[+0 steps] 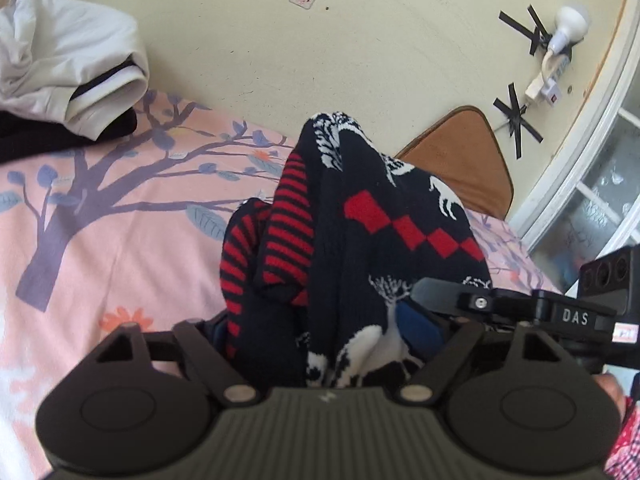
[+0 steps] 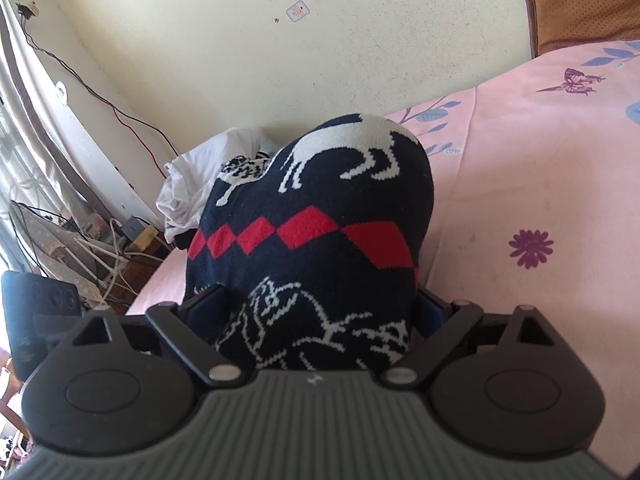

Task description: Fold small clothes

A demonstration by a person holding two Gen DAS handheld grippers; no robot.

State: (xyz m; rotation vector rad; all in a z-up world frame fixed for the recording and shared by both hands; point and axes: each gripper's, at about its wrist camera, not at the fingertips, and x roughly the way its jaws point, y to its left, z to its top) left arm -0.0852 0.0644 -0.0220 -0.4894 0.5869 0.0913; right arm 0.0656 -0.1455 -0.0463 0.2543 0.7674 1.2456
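**A:** So, where's the sweater [image 1: 384, 216] rn?

**B:** Bunched up btwn both tools, humped up over the pink tree-print bedsheet [image 1: 120, 240]. Navy knit w/ white animal figures, a red diamond band, and red-striped parts on the left side in the left wrist view.

**A:** Left gripper [image 1: 320, 320], jaws?

**B:** Clamped on a thick wad of the knit. Fabric fills the whole gap, and the blue pads sit against it on both sides. Fingertips are buried in cloth, so can't see them.

**A:** Right gripper [image 2: 316, 304]?

**B:** Same. It's grasping a fat fold of the sweater, jaws wide but packed w/ knit, and the fabric mounds up in front of the cam. Left cam also shows it close by on the right, one finger reaching into the same garment.

**A:** Anything else on the bed?

**B:** White garment [image 1: 60, 60] crumpled on top of smth dark at the far left edge, well apart from the sweater. Brown cushion [image 1: 460, 152] sits behind it against the cream wall [image 1: 320, 60]. Light bulb [image 1: 570, 20] is taped to the wall w/ black tape.
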